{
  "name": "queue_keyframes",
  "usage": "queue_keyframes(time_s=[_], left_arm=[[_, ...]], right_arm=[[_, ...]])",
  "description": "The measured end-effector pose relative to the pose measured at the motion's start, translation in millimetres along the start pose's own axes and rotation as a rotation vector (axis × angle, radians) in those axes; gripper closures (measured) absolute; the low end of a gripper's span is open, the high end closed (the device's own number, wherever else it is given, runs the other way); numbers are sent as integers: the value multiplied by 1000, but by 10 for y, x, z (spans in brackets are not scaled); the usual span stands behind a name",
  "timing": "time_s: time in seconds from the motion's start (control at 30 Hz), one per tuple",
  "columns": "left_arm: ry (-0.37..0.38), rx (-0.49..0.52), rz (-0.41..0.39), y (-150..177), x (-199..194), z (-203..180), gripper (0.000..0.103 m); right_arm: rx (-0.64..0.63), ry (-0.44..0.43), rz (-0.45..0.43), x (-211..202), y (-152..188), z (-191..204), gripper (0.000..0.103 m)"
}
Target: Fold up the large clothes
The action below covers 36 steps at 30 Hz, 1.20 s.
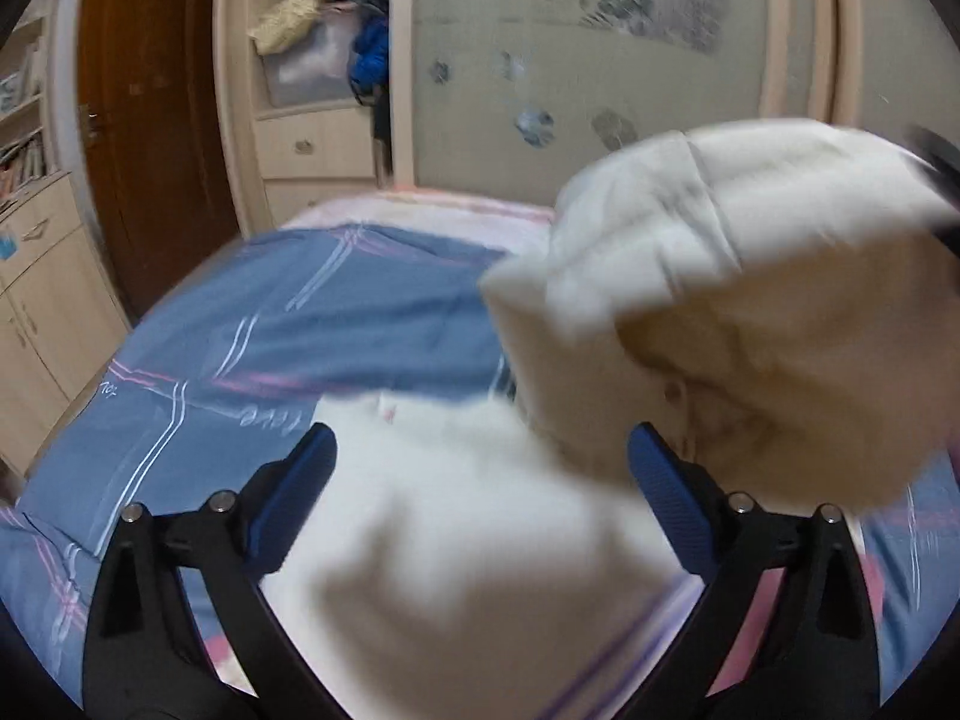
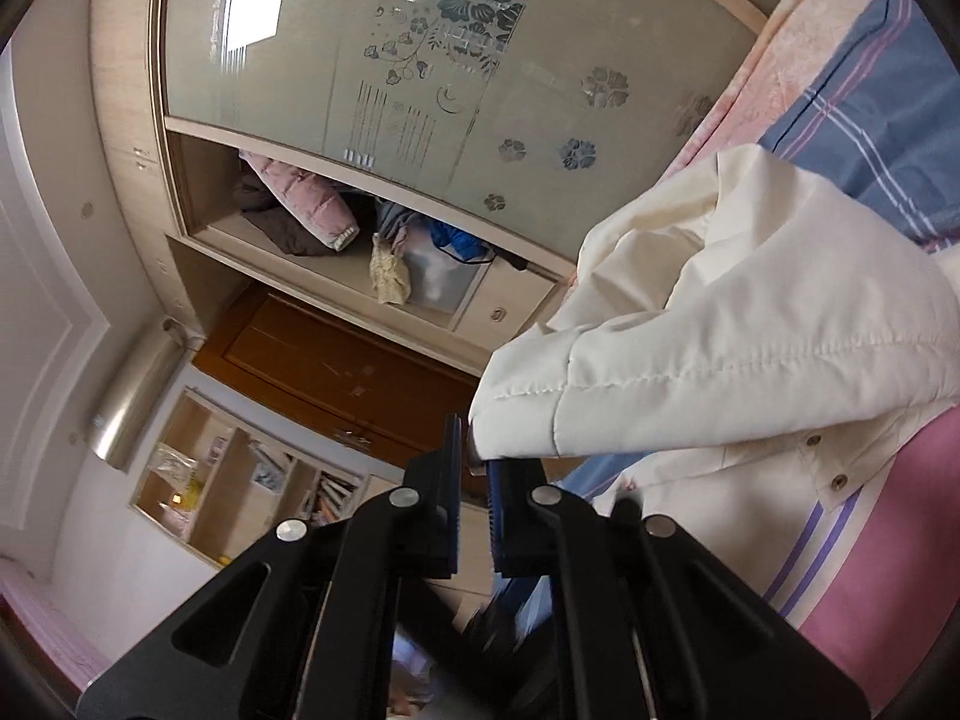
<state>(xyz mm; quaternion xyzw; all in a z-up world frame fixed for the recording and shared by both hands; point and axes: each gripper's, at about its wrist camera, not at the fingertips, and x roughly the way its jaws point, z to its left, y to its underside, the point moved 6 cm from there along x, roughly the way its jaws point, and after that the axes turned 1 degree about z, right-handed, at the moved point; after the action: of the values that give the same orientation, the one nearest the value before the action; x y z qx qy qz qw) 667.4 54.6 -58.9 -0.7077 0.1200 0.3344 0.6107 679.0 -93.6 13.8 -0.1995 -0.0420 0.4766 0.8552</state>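
Observation:
A cream-white button shirt lies on the bed, blurred by motion in the left wrist view. My left gripper is open, its blue pads on either side of the shirt and holding nothing. One part of the shirt is lifted in the air at the right. In the right wrist view my right gripper is shut on the hem of that lifted cream part, held above the bed. The shirt's button placket shows below it.
The bed has a blue, pink and white striped cover. Behind it stands a wardrobe with a frosted floral sliding door and an open shelf of clothes. A brown door and cabinets are at the left.

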Motion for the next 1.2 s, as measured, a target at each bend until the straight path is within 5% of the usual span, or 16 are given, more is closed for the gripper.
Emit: queue_keyframes(time_s=[0.2, 0.27, 0.33, 0.4, 0.53, 0.6, 0.67, 0.83, 0.97, 1.1, 1.2], left_arm=[[42, -184, -18, -275, 483, -153, 30], [45, -222, -2, -299, 609, -152, 47], [45, -229, 2, -294, 666, -118, 86], [56, -164, -3, -279, 646, -48, 97], [15, 58, -77, -336, 385, 185, 98], [24, 227, -32, -319, 324, 239, 98], [19, 371, 5, -283, 248, 307, 97], [-10, 656, 44, -17, 63, 432, 65], [31, 598, 73, 290, -1, 600, 48], [112, 508, 3, 675, -364, 686, 3], [180, 460, -67, 1053, -767, 731, 2]], right_arm=[[22, -48, 10, -84, -38, -82, 96], [32, -53, 15, -92, -37, -128, 96], [34, -59, 18, -96, -46, -139, 96], [25, -67, 23, -105, -58, -131, 96], [21, -77, 15, -158, -89, -119, 96], [23, -75, 14, -187, -77, -121, 96], [15, -66, 19, -200, -41, -115, 96], [-11, -43, 32, -267, 122, -87, 96], [-35, -6, 49, -382, 373, -188, 96], [-1, 53, 30, -614, 688, -530, 100], [18, 95, 46, -706, 946, -858, 100]])
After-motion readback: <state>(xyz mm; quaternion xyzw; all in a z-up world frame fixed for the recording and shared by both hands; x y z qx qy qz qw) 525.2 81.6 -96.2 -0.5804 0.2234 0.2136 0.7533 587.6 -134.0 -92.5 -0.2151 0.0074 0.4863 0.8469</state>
